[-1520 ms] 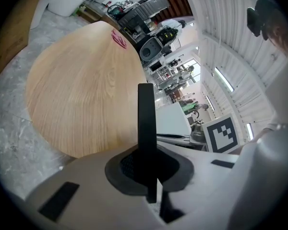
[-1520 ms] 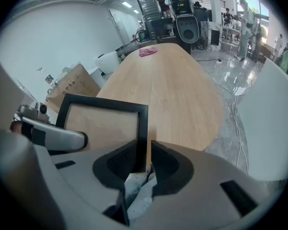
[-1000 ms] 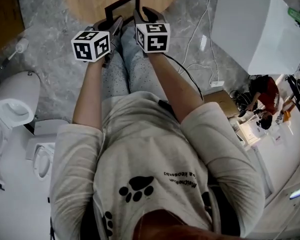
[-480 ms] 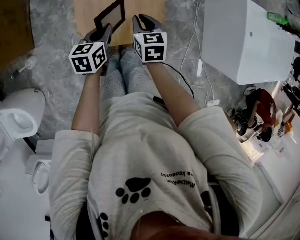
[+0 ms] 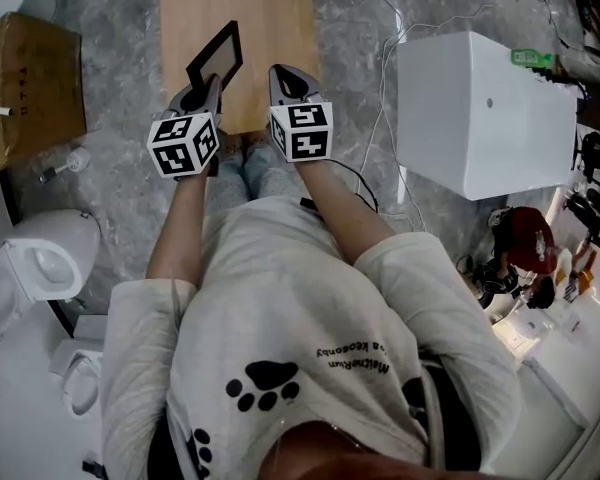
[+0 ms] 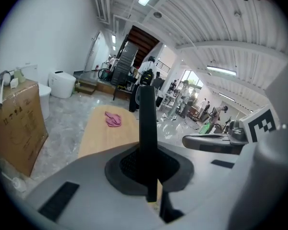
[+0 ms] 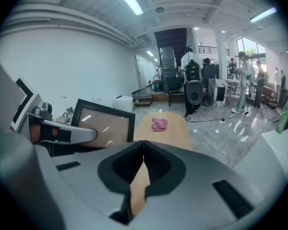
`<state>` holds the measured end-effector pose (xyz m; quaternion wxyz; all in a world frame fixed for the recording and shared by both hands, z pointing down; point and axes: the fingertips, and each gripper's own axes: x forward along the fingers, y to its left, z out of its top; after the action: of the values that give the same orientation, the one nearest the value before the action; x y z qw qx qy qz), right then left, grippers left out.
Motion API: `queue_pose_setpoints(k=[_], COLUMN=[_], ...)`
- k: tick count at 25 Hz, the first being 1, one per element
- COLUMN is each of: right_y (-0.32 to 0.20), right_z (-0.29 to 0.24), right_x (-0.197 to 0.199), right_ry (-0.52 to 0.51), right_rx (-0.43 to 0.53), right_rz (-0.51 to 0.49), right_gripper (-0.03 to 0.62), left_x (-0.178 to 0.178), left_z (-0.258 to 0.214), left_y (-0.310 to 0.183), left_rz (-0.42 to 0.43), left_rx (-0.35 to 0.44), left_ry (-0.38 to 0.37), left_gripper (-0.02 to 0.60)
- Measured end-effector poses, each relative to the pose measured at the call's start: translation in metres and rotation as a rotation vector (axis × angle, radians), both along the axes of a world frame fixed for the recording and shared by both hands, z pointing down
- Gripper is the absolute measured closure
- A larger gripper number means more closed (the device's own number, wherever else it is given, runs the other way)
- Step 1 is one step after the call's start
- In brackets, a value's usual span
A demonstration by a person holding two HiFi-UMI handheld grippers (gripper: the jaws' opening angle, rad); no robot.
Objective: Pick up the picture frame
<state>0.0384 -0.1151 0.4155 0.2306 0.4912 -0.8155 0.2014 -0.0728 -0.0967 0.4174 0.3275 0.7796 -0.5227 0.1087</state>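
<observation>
Picture frame held above the wooden table
Left gripper clamps its edge; right gripper jaws have just closed, nothing between them.

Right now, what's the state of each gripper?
Left gripper: closed on the picture frame.
Right gripper: fingers have just closed together, nothing between them.

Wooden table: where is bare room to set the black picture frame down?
The light wooden tabletop is bare from its near edge to the crumpled pink cloth at the far end. Crowded beside it: white cables on the floor at right, brown cardboard box at left.
</observation>
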Motion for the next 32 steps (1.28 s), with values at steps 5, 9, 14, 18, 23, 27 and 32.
queue_pose_setpoints(k=[5,9,14,18,23,27,32], right_y=[0.002,-0.009,-0.007,0.000,0.010,0.018,0.029], right_z=[-0.040,-0.085,-0.145,-0.179,-0.201,-0.221,-0.236], right_x=[0.005,-0.001,-0.009,-0.010,0.000,0.005,0.011], right_ry=[-0.036,-0.083,-0.131,-0.151,-0.172,-0.161,-0.152], right_rx=[0.073,0.167,0.309,0.386,0.432,0.498,0.552], right_rz=[0.006,0.006,-0.020,-0.042,-0.038,-0.047,-0.050], right_gripper=[0.583,0.584,0.585,0.584,0.584,0.585,0.584], left_x=[-0.001,-0.006,-0.009,-0.008,-0.004,-0.002,0.002], left_z=[-0.034,-0.070,-0.121,-0.162,-0.201,-0.224,-0.232], left_y=[0.001,-0.008,-0.009,-0.007,0.003,0.018,0.027], left_rz=[-0.032,-0.062,-0.085,-0.090,-0.115,-0.134,-0.145], left_rx=[0.076,0.165,0.294,0.411,0.496,0.555,0.585], left_ry=[-0.027,-0.052,-0.091,-0.140,-0.137,-0.108,-0.134], left_gripper=[0.566,0.566,0.566,0.566,0.566,0.566,0.566])
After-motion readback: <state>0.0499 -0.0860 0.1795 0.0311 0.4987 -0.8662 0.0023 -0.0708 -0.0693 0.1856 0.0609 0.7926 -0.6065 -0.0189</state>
